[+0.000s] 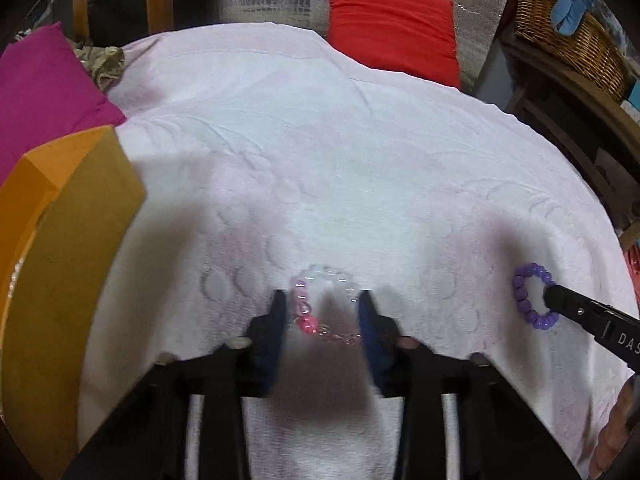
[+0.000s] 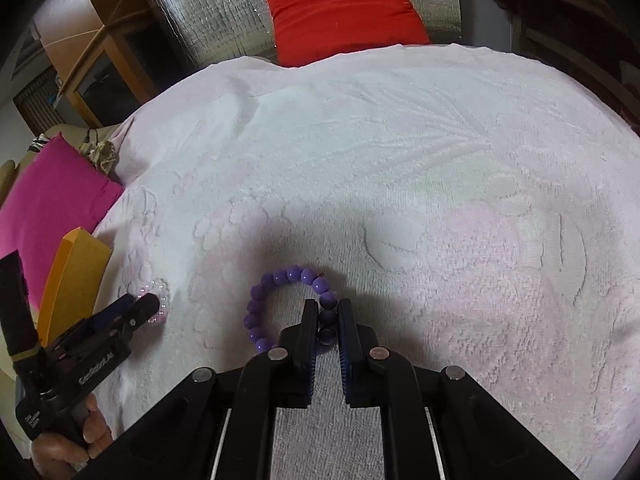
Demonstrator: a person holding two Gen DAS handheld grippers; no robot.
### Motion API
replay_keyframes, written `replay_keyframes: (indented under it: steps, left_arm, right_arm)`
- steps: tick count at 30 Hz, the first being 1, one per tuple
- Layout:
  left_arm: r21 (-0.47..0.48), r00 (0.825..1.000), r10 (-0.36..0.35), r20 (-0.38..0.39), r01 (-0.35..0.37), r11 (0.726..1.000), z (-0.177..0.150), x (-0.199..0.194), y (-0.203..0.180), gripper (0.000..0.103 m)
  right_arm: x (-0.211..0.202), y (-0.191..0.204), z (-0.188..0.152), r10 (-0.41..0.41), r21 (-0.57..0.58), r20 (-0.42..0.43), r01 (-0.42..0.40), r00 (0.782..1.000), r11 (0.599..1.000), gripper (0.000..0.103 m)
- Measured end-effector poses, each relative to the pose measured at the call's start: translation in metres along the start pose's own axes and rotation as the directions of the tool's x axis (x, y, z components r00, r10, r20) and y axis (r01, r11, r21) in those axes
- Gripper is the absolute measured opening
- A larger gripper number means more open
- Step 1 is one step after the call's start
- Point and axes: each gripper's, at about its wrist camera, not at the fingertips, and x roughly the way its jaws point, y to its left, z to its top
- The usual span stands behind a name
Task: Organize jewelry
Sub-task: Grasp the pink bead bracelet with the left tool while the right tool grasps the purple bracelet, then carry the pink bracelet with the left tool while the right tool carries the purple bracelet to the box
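Observation:
A clear and pink bead bracelet (image 1: pixel 320 304) lies on the white towel (image 1: pixel 320 160). My left gripper (image 1: pixel 322 300) is open, its fingers on either side of the bracelet, low over the towel. A purple bead bracelet (image 2: pixel 288 304) lies to the right. My right gripper (image 2: pixel 326 308) is shut on the bracelet's right side, with beads pinched between the fingers. The purple bracelet (image 1: pixel 534 300) and right gripper tip (image 1: pixel 556 298) also show in the left wrist view. The left gripper (image 2: pixel 148 306) and clear bracelet (image 2: pixel 158 296) show in the right wrist view.
An orange and tan cardboard box (image 1: pixel 60 260) stands at the towel's left edge, beside a magenta cushion (image 1: pixel 44 92). A red cushion (image 1: pixel 396 28) leans at the back against silver foil. A wicker basket (image 1: pixel 572 36) sits on a shelf at the right.

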Motion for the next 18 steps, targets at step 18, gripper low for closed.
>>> replay_keyframes:
  steps: [18]
  left_arm:
    - [0.094,0.986,-0.164,-0.028,0.166,0.982,-0.024,-0.036,-0.027,0.007]
  right_arm:
    - [-0.031,-0.038,-0.007,-0.034,0.080,0.031,0.031,0.999,0.996,0.011]
